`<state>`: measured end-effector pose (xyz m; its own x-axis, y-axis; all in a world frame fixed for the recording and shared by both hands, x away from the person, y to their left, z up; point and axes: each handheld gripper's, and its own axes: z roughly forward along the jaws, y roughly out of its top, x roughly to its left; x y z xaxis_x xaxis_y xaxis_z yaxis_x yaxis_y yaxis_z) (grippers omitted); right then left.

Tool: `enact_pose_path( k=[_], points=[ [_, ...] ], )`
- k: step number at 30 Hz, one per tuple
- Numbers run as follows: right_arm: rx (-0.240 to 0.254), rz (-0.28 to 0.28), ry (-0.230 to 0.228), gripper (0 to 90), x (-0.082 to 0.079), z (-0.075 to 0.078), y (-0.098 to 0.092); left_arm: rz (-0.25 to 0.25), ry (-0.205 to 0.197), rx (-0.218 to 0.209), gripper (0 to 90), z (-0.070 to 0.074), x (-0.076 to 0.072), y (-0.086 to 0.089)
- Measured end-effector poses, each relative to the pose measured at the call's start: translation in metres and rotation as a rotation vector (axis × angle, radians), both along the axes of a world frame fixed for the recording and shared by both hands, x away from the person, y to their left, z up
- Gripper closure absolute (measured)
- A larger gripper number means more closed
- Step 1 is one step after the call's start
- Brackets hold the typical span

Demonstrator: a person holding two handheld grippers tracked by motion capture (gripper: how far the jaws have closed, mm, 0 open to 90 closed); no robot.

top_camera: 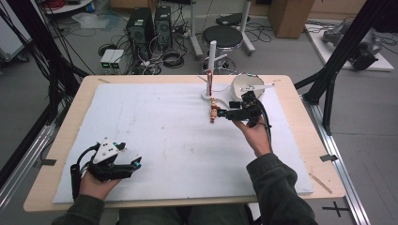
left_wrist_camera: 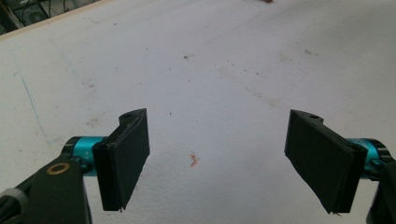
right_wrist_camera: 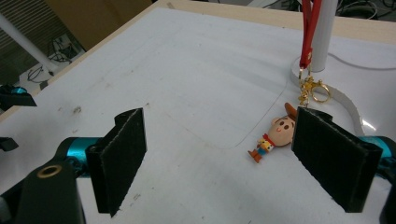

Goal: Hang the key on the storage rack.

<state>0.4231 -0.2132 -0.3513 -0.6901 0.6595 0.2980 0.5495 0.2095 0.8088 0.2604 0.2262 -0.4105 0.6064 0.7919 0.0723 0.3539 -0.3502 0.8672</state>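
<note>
Right gripper [top_camera: 228, 114]: jaws spread wide, holding nothing, centre-right of the high view, beside the keychain figure [top_camera: 213, 112]. In your right gripper view the figure [right_wrist_camera: 274, 135] lies on the white mat [right_wrist_camera: 196, 70] at right of centre, just in front of the right-hand jaw pad and not between the pads.

Keychain figure: small cartoon cowboy lying on its side; gold clasp and ring [right_wrist_camera: 314, 91] join it to a red strap [right_wrist_camera: 308, 32], which hangs down the white post [right_wrist_camera: 322, 32] in the upper right of that view. In the high view the post [top_camera: 212, 58] stands on a round base at upper centre, with a white bowl [top_camera: 241, 84] to its right.

Left gripper [top_camera: 133, 165]: jaws released and wide, nothing between them, resting at lower left of the high view, well apart from the figure.

Step in hand, as judged: approach to the figure, no grip yet.

Next move calls for: shift the right gripper sideways until the figure sits between both pads, lower to the mat, then close on the body. Keep clear of the strap and ring.
</note>
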Motion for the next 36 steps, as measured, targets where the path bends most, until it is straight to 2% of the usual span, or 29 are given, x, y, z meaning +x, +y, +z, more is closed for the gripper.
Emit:
enact_pose_path(
  k=[18,28,36],
  points=[
    [-0.015,0.024,-0.03,11.8,-0.028,-0.01,-0.009,0.012,-0.002,-0.009,22.3,0.0,-0.001,0.001],
    [-0.072,0.028,-0.045,11.7,-0.044,-0.019,-0.015,0.015,0.003,-0.013,22.4,0.0,-0.002,0.001],
    [-0.084,0.021,-0.042,11.5,-0.054,-0.027,-0.022,0.01,0.005,-0.012,22.4,0.0,-0.003,0.001]
  ],
)
